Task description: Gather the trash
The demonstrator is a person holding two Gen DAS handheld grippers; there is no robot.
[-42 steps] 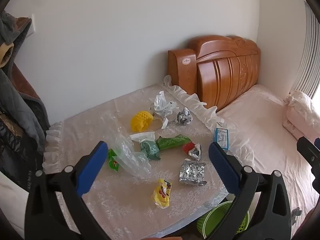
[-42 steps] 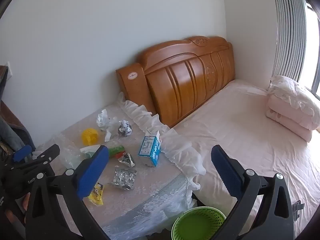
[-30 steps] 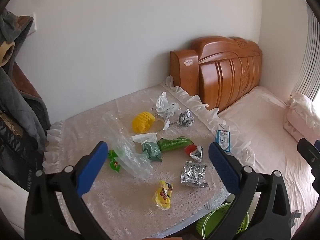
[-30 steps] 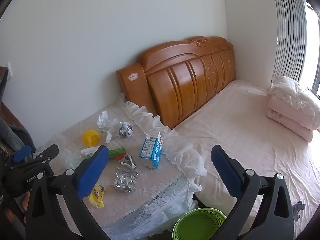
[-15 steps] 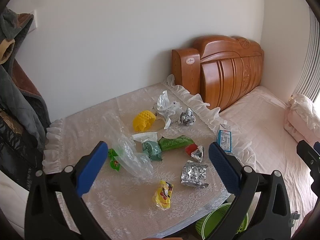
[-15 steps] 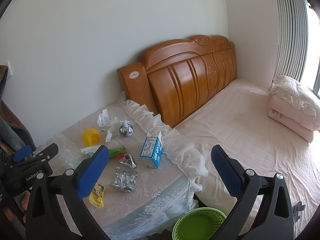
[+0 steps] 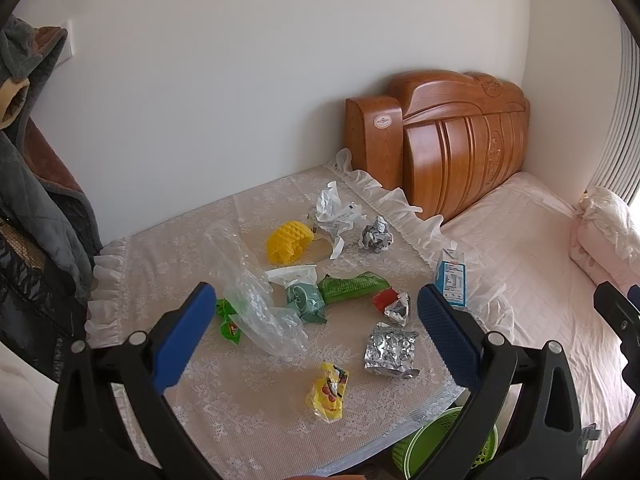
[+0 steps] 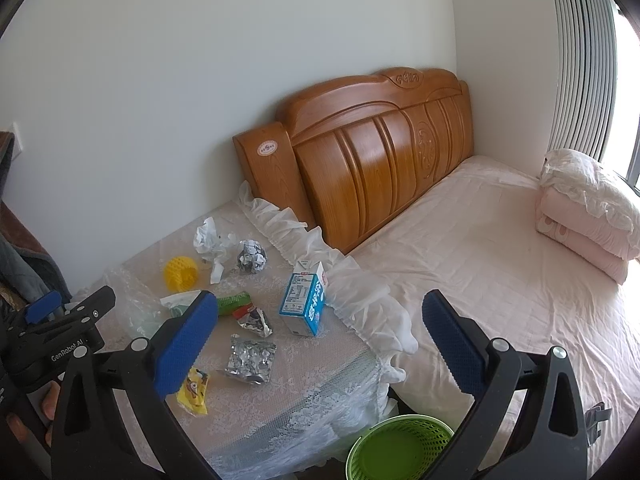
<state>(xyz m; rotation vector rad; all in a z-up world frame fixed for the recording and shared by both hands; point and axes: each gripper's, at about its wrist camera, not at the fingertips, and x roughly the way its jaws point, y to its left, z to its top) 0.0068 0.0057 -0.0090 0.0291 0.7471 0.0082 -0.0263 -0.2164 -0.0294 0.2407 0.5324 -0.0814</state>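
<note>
Trash lies scattered on a lace-covered table (image 7: 256,412): a yellow foam net (image 7: 289,240), crumpled white paper (image 7: 334,212), a foil ball (image 7: 375,235), a clear plastic bag (image 7: 256,304), a green wrapper (image 7: 352,286), a silver foil packet (image 7: 389,350), a yellow snack wrapper (image 7: 328,392) and a blue milk carton (image 8: 304,300). A green basket (image 8: 400,446) stands on the floor by the table. My left gripper (image 7: 316,304) hovers open above the table's near side. My right gripper (image 8: 320,312) is open above the table's right edge, holding nothing.
A wooden headboard (image 8: 368,152) and a bed with a pink sheet (image 8: 500,260) lie to the right, with folded bedding (image 8: 588,212) on it. Dark clothes (image 7: 28,180) hang at the left. A white wall stands behind the table.
Both views have drifted slightly; the table and trash look a bit farther and more to the right. Nothing was picked up and both grippers stay open.
</note>
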